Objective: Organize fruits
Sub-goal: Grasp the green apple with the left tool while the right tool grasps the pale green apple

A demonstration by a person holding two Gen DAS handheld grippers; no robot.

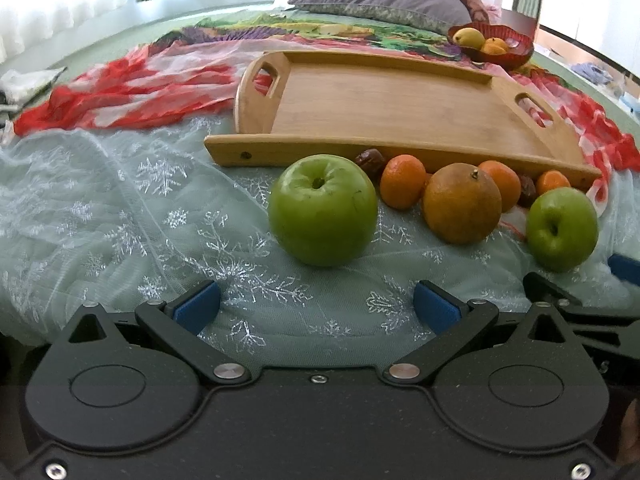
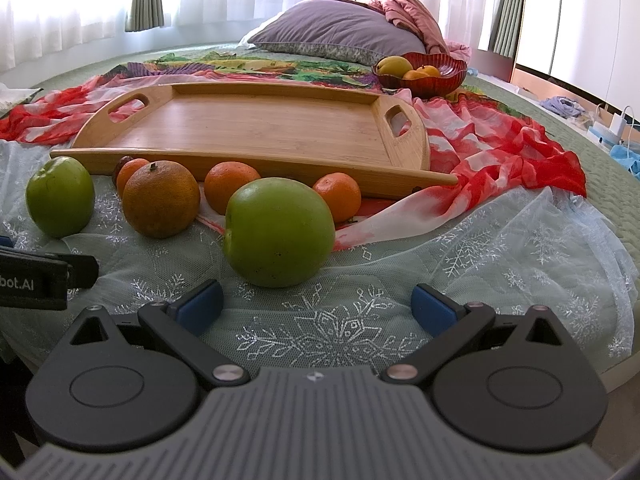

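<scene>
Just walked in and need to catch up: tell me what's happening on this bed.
A person is sorting fruit with two grippers. The left hand-held gripper is open, facing a green apple; the right hand-held gripper is open, facing the other green apple. Neither holds anything. A large orange and small mandarins lie in front of the wooden tray, which has no fruit on it. A red bowl farther back already holds some fruit.

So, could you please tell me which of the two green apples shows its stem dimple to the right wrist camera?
Neither does clearly; the nearer green apple lies on its side, dimple leftward, while the farther green apple hides its own.
</scene>
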